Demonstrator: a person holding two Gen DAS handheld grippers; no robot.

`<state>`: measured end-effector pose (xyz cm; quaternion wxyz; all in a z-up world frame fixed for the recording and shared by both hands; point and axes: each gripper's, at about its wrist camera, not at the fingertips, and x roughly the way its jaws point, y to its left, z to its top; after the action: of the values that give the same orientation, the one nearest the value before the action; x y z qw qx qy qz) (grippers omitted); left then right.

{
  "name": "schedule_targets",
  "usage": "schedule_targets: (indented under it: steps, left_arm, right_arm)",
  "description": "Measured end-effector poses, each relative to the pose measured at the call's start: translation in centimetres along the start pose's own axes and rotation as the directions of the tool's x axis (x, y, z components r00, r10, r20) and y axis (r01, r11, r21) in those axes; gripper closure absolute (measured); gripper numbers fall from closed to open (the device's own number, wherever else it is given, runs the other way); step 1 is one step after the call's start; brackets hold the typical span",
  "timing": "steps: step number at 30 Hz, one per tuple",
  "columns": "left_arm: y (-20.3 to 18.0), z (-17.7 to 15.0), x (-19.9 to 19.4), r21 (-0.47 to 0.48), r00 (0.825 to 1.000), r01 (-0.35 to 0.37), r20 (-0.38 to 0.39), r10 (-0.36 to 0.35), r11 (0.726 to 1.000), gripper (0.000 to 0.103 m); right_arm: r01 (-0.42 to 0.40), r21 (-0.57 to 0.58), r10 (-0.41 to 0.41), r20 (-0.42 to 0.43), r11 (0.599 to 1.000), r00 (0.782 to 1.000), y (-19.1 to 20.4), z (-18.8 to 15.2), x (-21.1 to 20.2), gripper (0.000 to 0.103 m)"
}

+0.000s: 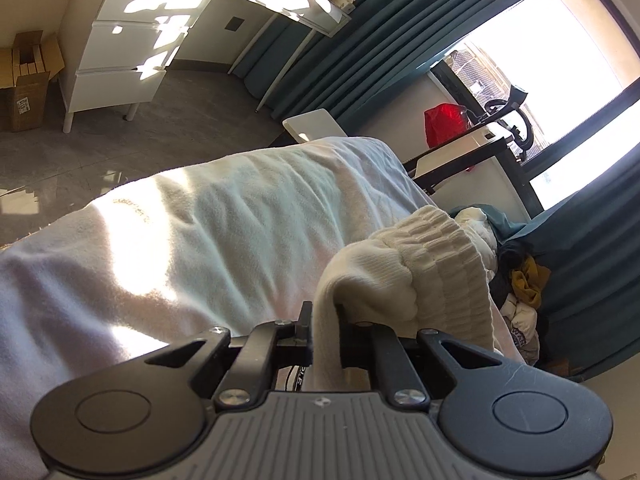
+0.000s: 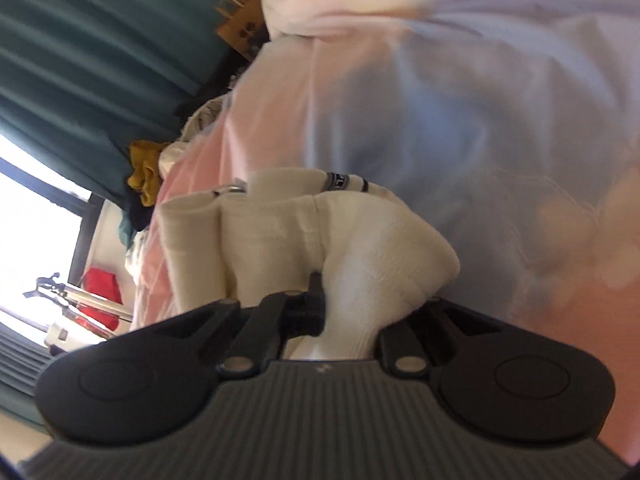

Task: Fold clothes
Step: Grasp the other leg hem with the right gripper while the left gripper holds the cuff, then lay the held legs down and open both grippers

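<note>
My left claw point(image 1: 324, 330) is clamped on a cream ribbed knit garment point(image 1: 420, 276), thick and soft, with a gathered elastic band bunched into pleats. It hangs from the claw above the bed point(image 1: 208, 236), whose white fleecy cover lies in soft wrinkles. A pile of clothes point(image 1: 524, 288) sits beyond. My right claw point(image 2: 348, 304) pinches the same garment point(image 2: 320, 232), folded into rounded lumps; that view is blurred.

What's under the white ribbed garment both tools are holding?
Under the ribbed garment lies a pale fleece blanket. What the blanket covers is hidden.
</note>
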<state>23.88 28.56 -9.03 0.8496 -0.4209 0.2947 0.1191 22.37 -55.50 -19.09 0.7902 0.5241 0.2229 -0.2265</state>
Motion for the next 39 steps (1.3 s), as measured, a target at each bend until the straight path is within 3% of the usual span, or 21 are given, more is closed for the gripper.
schedule_targets:
  steps: [5,12,15,17,20,25,29,31,32,33,35,39]
  left_arm:
    - [-0.2,-0.2,-0.4,0.047,0.999,-0.035,-0.002,0.035,0.998,0.089]
    - [-0.7,-0.6,-3.5,0.139,0.996,-0.085,0.046,0.08,0.987,0.037]
    - [-0.5,-1.1,-5.7,0.153,0.996,-0.078,0.066,0.068,0.985,0.023]
    - [-0.6,-1.7,-7.3,0.195,0.994,-0.072,0.091,0.055,0.978,0.021]
    - [-2.1,-3.5,-9.5,0.315,0.992,-0.069,0.118,0.033,0.947,0.021]
    - [-5.7,-8.5,-11.6,0.521,0.992,-0.018,0.114,-0.048,0.853,0.021]
    - [-7.9,-12.5,-12.1,0.618,0.992,0.063,0.046,-0.116,0.784,0.021]
    - [-9.2,-14.7,-11.5,0.654,0.988,0.123,-0.012,-0.152,0.747,0.021]
    - [-9.8,-15.3,-11.4,0.662,0.985,0.149,-0.035,-0.168,0.734,0.021]
    - [-10.4,-15.8,-11.2,0.668,0.981,0.175,-0.057,-0.185,0.723,0.021]
    - [-12.0,-16.6,-10.5,0.669,0.971,0.229,-0.103,-0.217,0.707,0.018]
    - [-14.9,-16.9,-8.0,0.622,0.943,0.329,-0.177,-0.282,0.711,0.006]
  right_arm:
    - [0.086,-0.25,-0.085,0.012,0.965,0.996,3.7,-1.6,-2.8,0.091]
    - [0.122,-0.463,-0.115,0.044,0.878,0.992,6.5,-5.9,-10.6,0.085]
    - [0.112,-0.567,-0.079,0.083,0.816,0.993,7.9,-8.2,-14.0,0.084]
    - [0.079,-0.624,-0.033,0.085,0.777,0.996,8.7,-9.5,-15.8,0.084]
    - [-0.013,-0.694,0.056,0.039,0.719,0.998,10.0,-11.5,-17.5,0.083]
    - [-0.102,-0.8,0.13,-0.031,0.591,0.991,11.2,-15.4,-19.1,0.079]
    - [-0.172,-0.844,0.173,-0.096,0.508,0.98,11.5,-17.8,-19.8,0.065]
    - [-0.195,-0.864,0.199,-0.112,0.465,0.974,11.8,-19.1,-20.2,0.053]
    - [-0.196,-0.871,0.207,-0.111,0.45,0.972,11.9,-19.5,-20.2,0.041]
    - [-0.199,-0.876,0.216,-0.112,0.439,0.97,11.9,-19.8,-20.3,0.029]
    - [-0.215,-0.881,0.236,-0.122,0.423,0.964,11.9,-20.2,-20.3,0.018]
    - [-0.252,-0.875,0.284,-0.139,0.414,0.949,11.7,-20.3,-20.2,0.018]
